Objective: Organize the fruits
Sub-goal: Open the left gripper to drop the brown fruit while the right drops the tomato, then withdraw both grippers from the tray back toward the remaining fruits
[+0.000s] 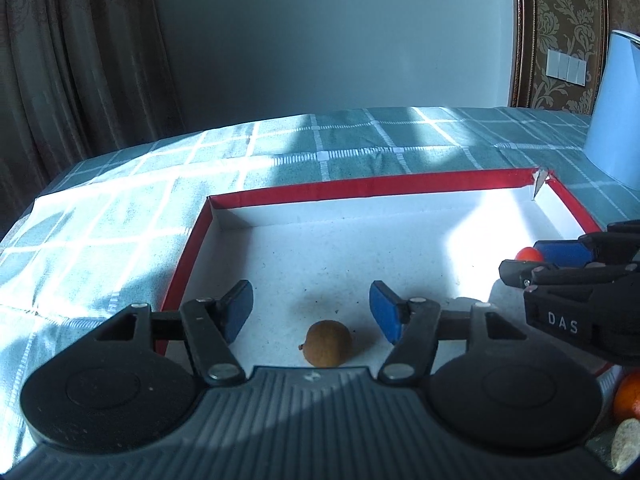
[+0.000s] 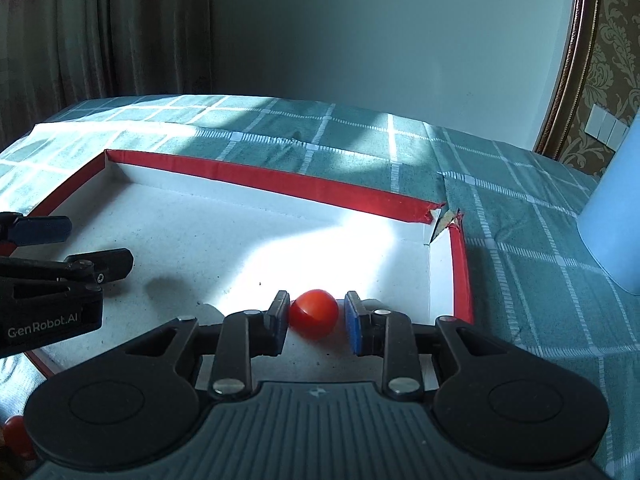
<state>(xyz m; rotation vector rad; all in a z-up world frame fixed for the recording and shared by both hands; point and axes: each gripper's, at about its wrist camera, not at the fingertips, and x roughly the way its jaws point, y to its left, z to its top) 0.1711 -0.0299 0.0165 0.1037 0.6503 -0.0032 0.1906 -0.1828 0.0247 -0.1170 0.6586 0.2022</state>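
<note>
A shallow white tray with a red rim [image 1: 360, 189] lies on the green checked cloth. On its floor near the left rim rests a small brown fruit [image 1: 328, 343]. My left gripper [image 1: 312, 296] stands open over the fruit, both blue pads well clear of it. In the right wrist view a red cherry tomato [image 2: 314, 314] sits on the floor of the tray [image 2: 280, 184] between the pads of my right gripper [image 2: 316, 299]. The left pad is at the tomato's skin and a thin gap shows at the right pad. The tomato [image 1: 529, 255] also peeks out behind the right gripper's fingers [image 1: 564, 252].
An orange [image 1: 630, 396] and a pale fruit [image 1: 624, 450] lie outside the tray's near right corner, and another red tomato [image 2: 14, 436] shows at the lower left. A light blue object [image 2: 616, 220] stands on the cloth to the right. The tray's far right corner [image 2: 442, 216] is torn.
</note>
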